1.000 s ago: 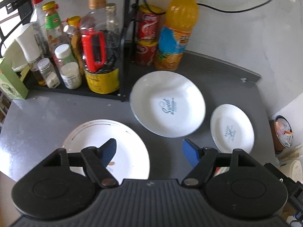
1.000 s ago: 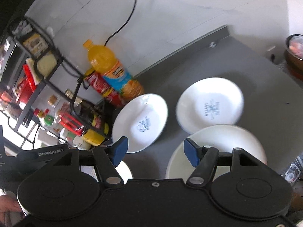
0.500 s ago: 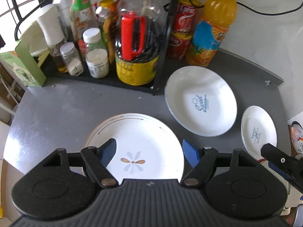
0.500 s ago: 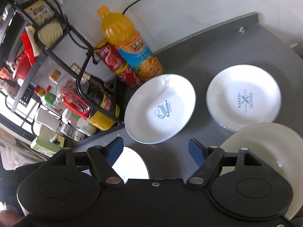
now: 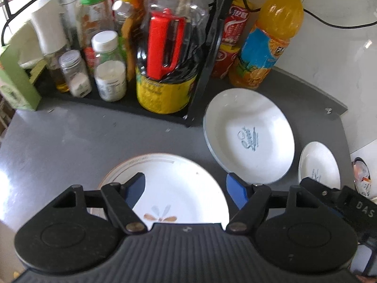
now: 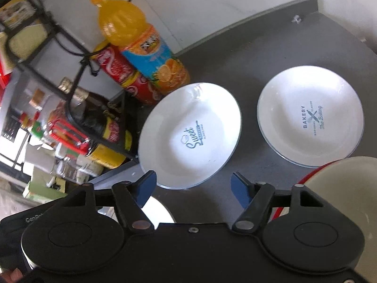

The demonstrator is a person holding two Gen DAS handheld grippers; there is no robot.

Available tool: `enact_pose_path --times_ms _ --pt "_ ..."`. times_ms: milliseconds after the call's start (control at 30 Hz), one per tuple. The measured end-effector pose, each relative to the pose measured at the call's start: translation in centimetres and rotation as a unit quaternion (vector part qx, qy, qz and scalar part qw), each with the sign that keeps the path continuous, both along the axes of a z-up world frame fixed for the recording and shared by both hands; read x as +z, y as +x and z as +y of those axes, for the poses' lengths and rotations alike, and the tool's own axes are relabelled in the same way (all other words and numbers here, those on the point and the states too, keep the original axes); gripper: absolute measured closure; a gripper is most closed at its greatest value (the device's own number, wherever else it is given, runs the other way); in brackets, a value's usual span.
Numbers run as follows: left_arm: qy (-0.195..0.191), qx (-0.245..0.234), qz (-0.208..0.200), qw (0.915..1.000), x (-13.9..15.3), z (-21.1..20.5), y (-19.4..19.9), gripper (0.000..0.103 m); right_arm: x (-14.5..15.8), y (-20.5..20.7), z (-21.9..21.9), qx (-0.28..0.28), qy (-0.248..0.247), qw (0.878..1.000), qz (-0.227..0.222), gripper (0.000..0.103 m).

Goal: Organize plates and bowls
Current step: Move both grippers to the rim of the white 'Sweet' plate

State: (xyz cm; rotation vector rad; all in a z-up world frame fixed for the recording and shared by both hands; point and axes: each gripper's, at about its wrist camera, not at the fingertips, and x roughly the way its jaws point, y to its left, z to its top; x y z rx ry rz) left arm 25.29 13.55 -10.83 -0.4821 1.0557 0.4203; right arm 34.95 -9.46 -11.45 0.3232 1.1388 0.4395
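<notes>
Several dishes lie on the grey counter. A large flat plate with a flower mark [image 5: 179, 188] lies under my left gripper [image 5: 186, 188], which is open and empty above it. A white "Sweet" dish [image 5: 249, 134] [image 6: 190, 134] sits in the middle. A smaller white "Bakery" dish [image 5: 319, 165] [image 6: 311, 115] lies to its right. A cream bowl with a red rim [image 6: 344, 184] is at the right edge. My right gripper [image 6: 193, 188] is open and empty above the near edge of the "Sweet" dish.
A black rack [image 5: 207, 54] with bottles, jars and an oil jug with a red handle [image 5: 167, 47] stands at the back left. An orange juice bottle [image 5: 268, 37] [image 6: 141, 42] and red cans [image 5: 233, 35] stand by the wall. The counter [image 5: 59, 141] ends at right.
Both grippers have moved in closer to the counter and rack. The right view has shifted so the "Sweet" dish sits nearer between its fingers. Both stay open.
</notes>
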Motion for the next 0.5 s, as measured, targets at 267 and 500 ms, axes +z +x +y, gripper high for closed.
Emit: enact_pose_path --times_ms 267,500 --pt "-0.017 -0.024 -0.014 0.9995 -2.4 0.8 3.7 0.039 -1.4 2.9 0.2 -0.041 -0.007 0.999 0.024 0.051" --pt "-0.031 -0.051 -0.004 0.9982 -5.4 1.0 6.5 0.055 -3.5 5.4 1.3 -0.077 -0.015 0.996 0.048 0.063"
